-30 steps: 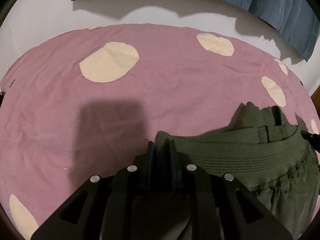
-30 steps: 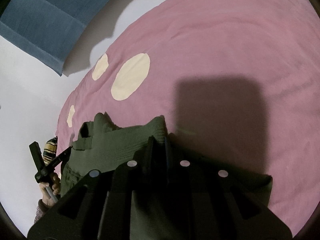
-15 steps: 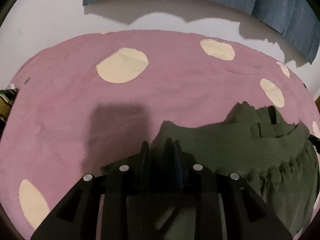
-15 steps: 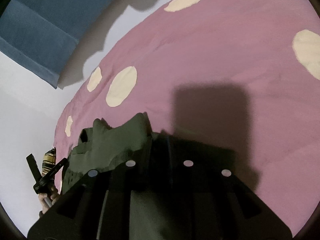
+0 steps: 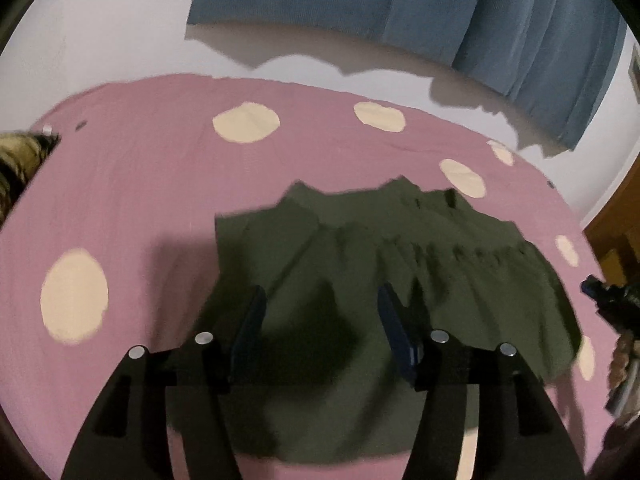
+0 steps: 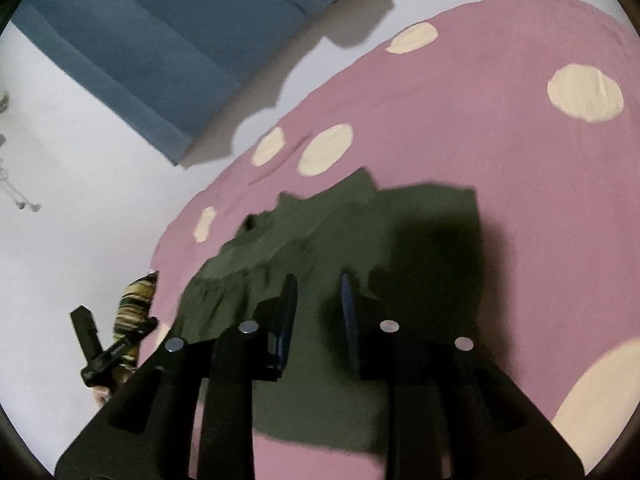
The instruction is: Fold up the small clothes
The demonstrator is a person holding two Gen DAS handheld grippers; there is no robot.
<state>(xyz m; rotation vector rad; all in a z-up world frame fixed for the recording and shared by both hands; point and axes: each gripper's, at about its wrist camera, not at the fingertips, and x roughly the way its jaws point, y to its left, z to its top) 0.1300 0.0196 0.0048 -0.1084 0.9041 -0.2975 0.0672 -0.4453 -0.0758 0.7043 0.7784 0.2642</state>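
A small olive-green garment (image 5: 360,264) with a gathered waistband lies folded over on the pink spotted bedcover (image 5: 132,200). My left gripper (image 5: 320,300) is open above its near part, with nothing between the fingers. My right gripper (image 6: 318,286) is also open and empty, hovering above the same garment (image 6: 340,240), whose gathered edge runs off to the left. The left gripper's handle shows at the lower left in the right wrist view (image 6: 102,348).
A blue curtain (image 5: 440,8) hangs on the white wall behind the bed. The bedcover (image 6: 520,140) spreads wide around the garment. A wooden door or cabinet (image 5: 616,224) stands at the right edge. A striped sleeve (image 6: 134,300) is by the bed's left side.
Both grippers were shut on the green garment's edge. They have let it go, opened, and drawn back and up. The garment now lies folded on the bedcover.
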